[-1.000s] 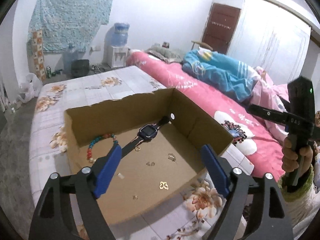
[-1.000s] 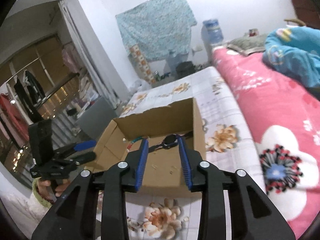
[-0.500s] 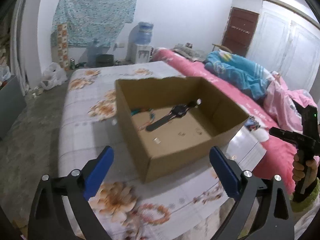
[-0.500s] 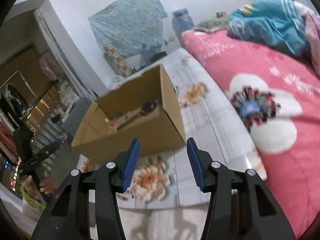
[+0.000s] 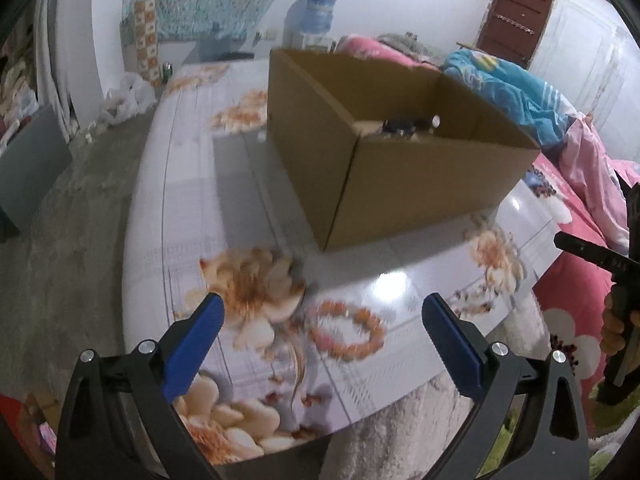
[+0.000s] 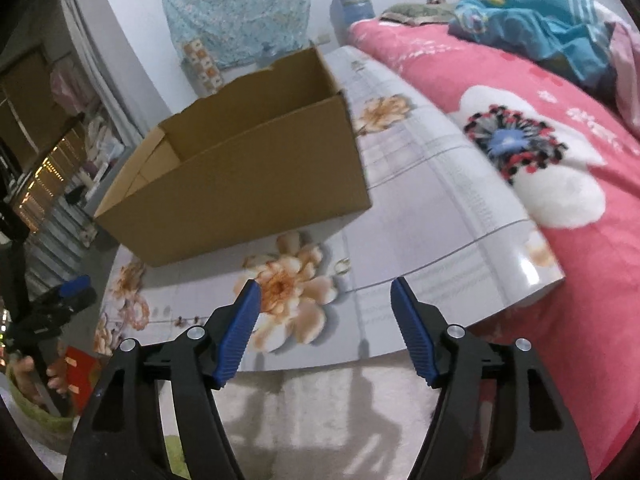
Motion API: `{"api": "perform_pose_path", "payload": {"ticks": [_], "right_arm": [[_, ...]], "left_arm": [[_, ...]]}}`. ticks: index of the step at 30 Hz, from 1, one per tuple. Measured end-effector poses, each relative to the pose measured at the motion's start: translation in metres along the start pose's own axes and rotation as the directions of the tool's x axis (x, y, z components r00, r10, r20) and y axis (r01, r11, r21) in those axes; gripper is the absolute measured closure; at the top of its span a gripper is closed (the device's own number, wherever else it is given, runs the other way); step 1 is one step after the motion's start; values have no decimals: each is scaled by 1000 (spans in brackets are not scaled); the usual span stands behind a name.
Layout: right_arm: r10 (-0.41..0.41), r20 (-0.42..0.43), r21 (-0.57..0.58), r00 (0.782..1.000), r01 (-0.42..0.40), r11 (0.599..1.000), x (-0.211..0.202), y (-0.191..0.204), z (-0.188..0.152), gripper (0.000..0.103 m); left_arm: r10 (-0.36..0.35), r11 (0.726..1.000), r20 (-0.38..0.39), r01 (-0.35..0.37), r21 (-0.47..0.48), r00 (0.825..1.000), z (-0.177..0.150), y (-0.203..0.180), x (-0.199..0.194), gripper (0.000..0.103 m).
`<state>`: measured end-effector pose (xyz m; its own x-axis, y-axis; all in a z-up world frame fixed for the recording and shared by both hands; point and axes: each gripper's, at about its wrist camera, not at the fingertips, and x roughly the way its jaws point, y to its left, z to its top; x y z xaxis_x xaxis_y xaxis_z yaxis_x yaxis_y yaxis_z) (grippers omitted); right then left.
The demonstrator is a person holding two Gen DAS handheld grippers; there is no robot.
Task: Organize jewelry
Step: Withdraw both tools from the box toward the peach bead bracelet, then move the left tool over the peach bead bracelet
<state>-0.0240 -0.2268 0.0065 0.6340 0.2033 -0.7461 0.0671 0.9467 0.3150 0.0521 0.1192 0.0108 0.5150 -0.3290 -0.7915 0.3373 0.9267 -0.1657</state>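
Inside the cardboard box (image 5: pixel 400 184) lies a watch (image 5: pixel 398 125); both jaws gape empty, just widened.

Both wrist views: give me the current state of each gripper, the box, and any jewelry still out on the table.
Left gripper: open, empty, jaws just widened.
Right gripper: open, empty, jaws just been opening.
Cardboard box: upright, top open, on the table.
Watch: inside the box.
Orange bead bracelet: flat on the table, outside the box.
Small ring: on the table, outside the box.
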Motion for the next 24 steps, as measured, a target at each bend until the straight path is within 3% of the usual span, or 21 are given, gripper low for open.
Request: {"api": "perform_pose_path", "payload": {"ticks": [6,11,19,24], "right_arm": [[19,-7,-11,1000,-19,1000,7,17,-7,39],[61,-32,-5,998,-61,998,16,25,-11,39],[82,-36,5,996,-81,997,17,21,-12,39],[95,-39,26,995,-94,995,19,16,-13,39]], "left_arm": [[49,998,-55,-51,-29,997,-15,11,14,6],[191,981,-73,-189,31,979,-16,10,26,6],[242,967,-118,-230,110,963,-10,-2,49,6],[239,965,-118,-223,137,964,-8,-11,53,6]]}}
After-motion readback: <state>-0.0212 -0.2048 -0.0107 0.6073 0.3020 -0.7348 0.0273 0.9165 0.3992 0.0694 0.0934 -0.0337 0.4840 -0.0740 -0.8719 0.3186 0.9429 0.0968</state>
